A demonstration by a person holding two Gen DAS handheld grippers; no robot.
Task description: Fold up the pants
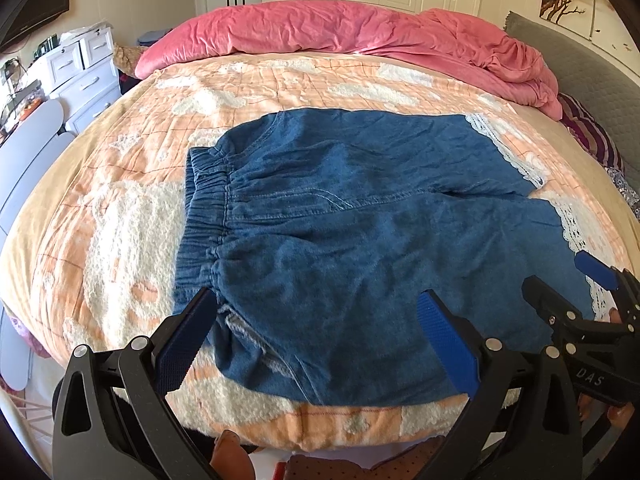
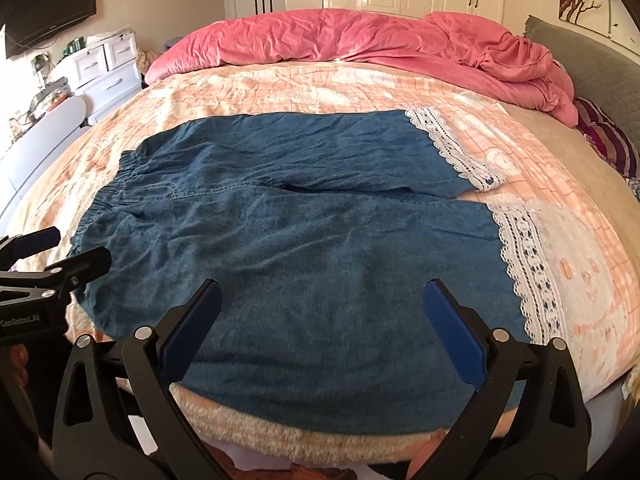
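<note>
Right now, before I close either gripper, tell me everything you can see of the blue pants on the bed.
The blue pants look like soft, denim-like fabric with short, wide legs. They lie flat and unfolded on the peach and white blanket, elastic gathered waistband to the left, white lace hems to the right. The legs lie side by side, lightly wrinkled. The left gripper is open by the near waistband corner; the right gripper is open over the near leg. Neither grips the cloth.

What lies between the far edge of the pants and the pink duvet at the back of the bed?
Only bare peach-and-white blanket separates the pants from the pink duvet; both wrist views show nothing resting there.
</note>
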